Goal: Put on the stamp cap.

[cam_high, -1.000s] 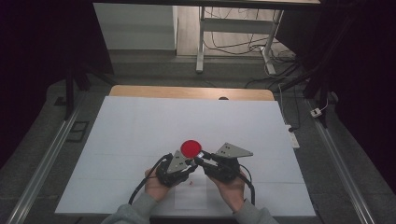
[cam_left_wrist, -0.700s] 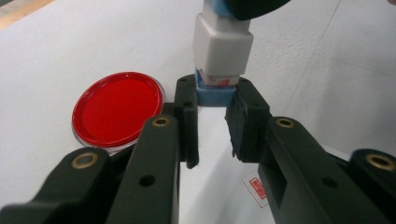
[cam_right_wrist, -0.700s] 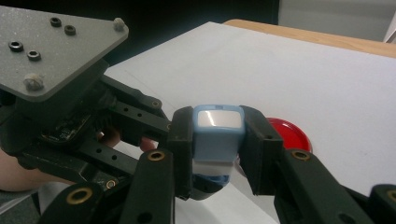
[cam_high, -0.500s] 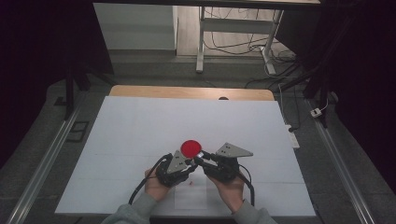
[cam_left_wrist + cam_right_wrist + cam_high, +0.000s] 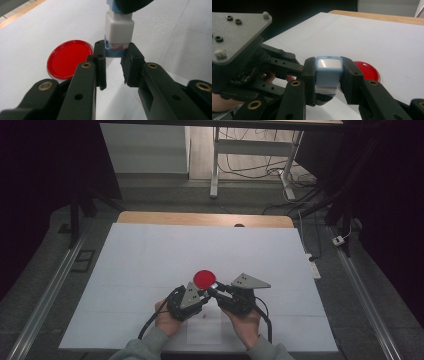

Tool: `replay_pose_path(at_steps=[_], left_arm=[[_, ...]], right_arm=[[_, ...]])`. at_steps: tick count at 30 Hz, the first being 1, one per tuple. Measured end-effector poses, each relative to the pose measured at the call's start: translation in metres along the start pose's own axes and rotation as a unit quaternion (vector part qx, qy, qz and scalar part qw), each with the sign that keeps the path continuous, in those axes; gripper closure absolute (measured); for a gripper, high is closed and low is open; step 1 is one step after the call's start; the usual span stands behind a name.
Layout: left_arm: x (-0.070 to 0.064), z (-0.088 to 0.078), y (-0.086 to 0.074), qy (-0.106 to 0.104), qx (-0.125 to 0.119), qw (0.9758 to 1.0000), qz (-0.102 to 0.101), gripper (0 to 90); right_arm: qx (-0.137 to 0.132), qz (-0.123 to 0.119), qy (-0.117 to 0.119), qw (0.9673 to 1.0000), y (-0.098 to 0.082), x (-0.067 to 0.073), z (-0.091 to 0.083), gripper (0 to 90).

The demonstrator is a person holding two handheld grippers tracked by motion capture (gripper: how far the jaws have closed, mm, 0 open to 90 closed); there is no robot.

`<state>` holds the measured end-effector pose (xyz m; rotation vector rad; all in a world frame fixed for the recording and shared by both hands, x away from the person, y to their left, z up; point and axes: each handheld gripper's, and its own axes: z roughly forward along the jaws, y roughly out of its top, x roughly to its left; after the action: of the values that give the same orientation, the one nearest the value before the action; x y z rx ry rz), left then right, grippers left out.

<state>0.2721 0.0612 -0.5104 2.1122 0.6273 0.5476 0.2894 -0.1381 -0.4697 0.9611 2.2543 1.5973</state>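
A small white block with pale blue ends (image 5: 118,26) is held just above the table between both grippers. My left gripper (image 5: 115,53) is shut on one blue end, and the far end is gripped by the other gripper. In the right gripper view my right gripper (image 5: 329,68) is shut on the block's blue-capped end (image 5: 329,75), facing the left gripper's grey plate (image 5: 234,32). A flat red round disc (image 5: 203,279) lies on the white sheet just beyond the fingertips, also in view as the disc (image 5: 68,58) and the disc (image 5: 367,71). In the high view, left gripper (image 5: 202,294) and right gripper (image 5: 214,291) meet near the front edge.
A white sheet (image 5: 150,255) covers the table, with a wooden edge (image 5: 200,218) at the far side. Metal rails (image 5: 45,295) run along both sides. Beyond the table stand a desk frame and cables (image 5: 250,165) on the floor.
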Motion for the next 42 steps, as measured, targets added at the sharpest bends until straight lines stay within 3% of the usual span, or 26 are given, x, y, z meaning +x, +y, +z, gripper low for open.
replay_pose_path(at_steps=[15, 32, 42], left_arm=[[-0.0006, 0.0001, -0.0003, 0.001, -0.001, 1.0000, 0.002, 74.2], [-0.0056, -0.0001, -0.0003, 0.028, -0.005, 0.9994, 0.017, 74.3], [-0.0071, -0.0026, -0.0007, 0.038, -0.022, 0.9987, 0.026, 74.5]], right_arm=[[-0.006, 0.007, -0.017, 0.9998, -0.0011, 0.0020, 0.0002, 67.0], [-0.006, 0.018, -0.021, 0.9996, -0.0029, 0.0016, 0.0016, 67.0], [-0.017, 0.066, 0.003, 0.9976, -0.0029, -0.0060, -0.0009, 67.1]])
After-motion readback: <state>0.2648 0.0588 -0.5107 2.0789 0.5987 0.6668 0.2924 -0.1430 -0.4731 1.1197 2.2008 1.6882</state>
